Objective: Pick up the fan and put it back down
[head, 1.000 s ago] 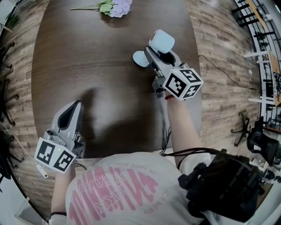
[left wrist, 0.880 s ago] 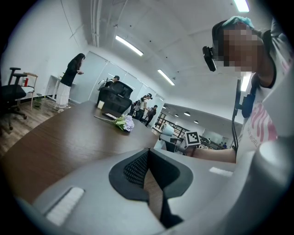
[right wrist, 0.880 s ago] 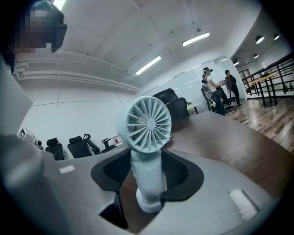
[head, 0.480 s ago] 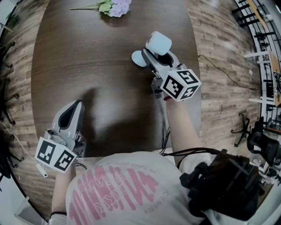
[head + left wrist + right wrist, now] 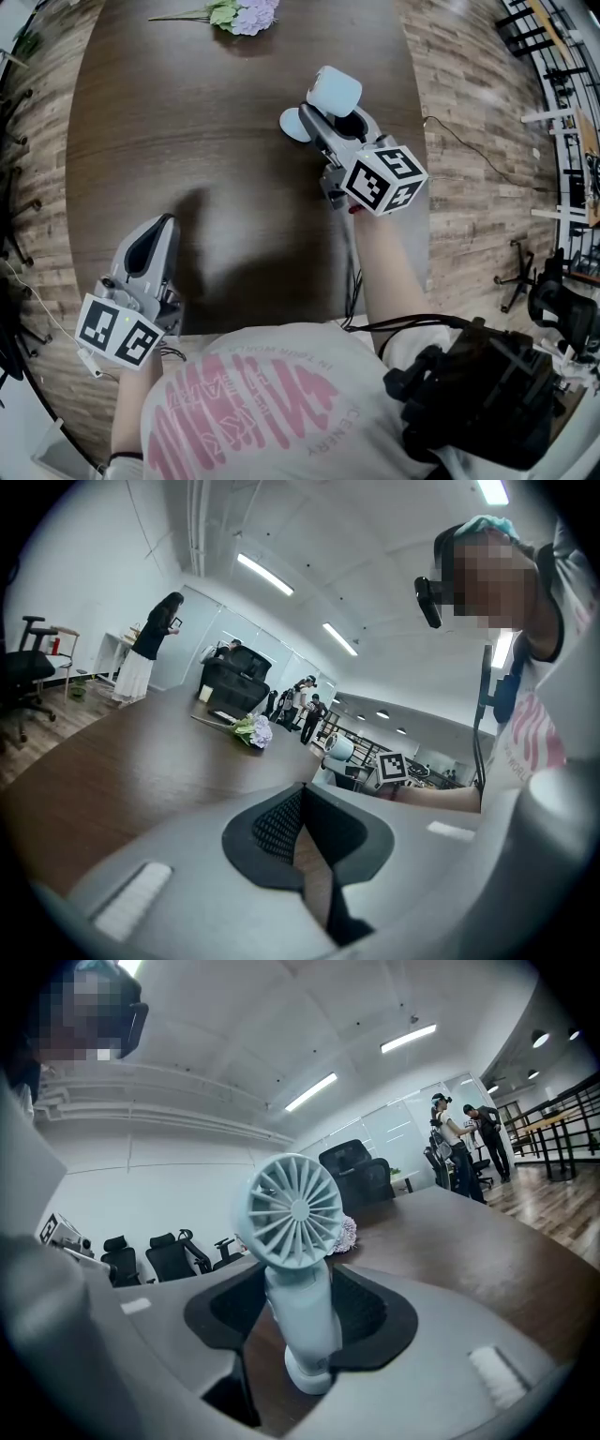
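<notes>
1. Fan [image 5: 291,1241]: pale blue and upright, with a round grille head over a straight handle and its base on the table top. It stands on the right half of the table, near the right edge, between the right gripper's jaws.
2. Left margin: light plank floor [image 5: 37,141] follows the table's curved left edge.
3. Left gripper [image 5: 167,220]: it lies low at the table's near-left corner. The jaw tips are closed together with nothing between them.
4. Table [image 5: 234,141]: dark wood, long oval. A broad bare stretch runs between the two grippers and on toward the far end.
5. Flowers [image 5: 246,16]: a lilac spray with green leaves lies at the far end, well apart from the fan.
6. Right gripper [image 5: 336,114]: the jaws stand wide apart on either side of the fan's handle.
   - A strip of table top shows between the handle and one pad.
   - The other pad sits just beside the handle; contact cannot be told.
   - A pale oval piece [image 5: 298,124] lies on the table just left of the jaws.
7. Right margin: plank floor again, crossed by a thin cable [image 5: 469,148]. A chair base [image 5: 514,267] stands near, and black railings [image 5: 553,37] stand at the far right.
8. Room: white walls, ceiling strip lights, black office chairs [image 5: 173,1255] and people [image 5: 469,1147] standing at a distance.
</notes>
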Available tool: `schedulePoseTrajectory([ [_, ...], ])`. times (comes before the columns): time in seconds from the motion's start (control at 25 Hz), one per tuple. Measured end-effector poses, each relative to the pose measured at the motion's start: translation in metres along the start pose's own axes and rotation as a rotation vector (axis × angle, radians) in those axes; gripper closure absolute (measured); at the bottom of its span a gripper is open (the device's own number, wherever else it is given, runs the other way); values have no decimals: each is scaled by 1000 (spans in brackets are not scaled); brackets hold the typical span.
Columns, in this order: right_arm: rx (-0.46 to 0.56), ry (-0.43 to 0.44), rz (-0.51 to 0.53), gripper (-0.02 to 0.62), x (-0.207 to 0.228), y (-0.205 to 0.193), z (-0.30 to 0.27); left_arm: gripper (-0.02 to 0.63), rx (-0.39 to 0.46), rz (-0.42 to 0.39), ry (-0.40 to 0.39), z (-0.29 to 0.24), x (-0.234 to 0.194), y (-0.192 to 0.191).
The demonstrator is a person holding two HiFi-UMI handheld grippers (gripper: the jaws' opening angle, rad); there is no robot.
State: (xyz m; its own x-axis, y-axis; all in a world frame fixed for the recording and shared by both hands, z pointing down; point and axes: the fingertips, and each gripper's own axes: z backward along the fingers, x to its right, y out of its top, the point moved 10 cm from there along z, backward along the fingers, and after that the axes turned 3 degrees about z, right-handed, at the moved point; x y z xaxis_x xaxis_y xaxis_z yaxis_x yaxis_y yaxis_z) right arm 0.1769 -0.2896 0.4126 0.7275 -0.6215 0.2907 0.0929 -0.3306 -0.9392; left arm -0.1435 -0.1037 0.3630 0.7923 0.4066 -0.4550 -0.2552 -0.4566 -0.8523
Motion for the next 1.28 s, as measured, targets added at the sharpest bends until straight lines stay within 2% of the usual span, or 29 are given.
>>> schedulePoseTrajectory([
  [1.04, -26, 40, 46, 367, -5, -4, -2, 588, 0, -5, -13, -10, 6, 3],
  [1.2, -47, 69, -16, 363, 0, -4, 0, 588, 9, -10, -9, -10, 11, 4],
  [1.28, -71, 83, -40, 334, -1, -4, 1, 588, 15, -12, -5, -8, 13, 4],
])
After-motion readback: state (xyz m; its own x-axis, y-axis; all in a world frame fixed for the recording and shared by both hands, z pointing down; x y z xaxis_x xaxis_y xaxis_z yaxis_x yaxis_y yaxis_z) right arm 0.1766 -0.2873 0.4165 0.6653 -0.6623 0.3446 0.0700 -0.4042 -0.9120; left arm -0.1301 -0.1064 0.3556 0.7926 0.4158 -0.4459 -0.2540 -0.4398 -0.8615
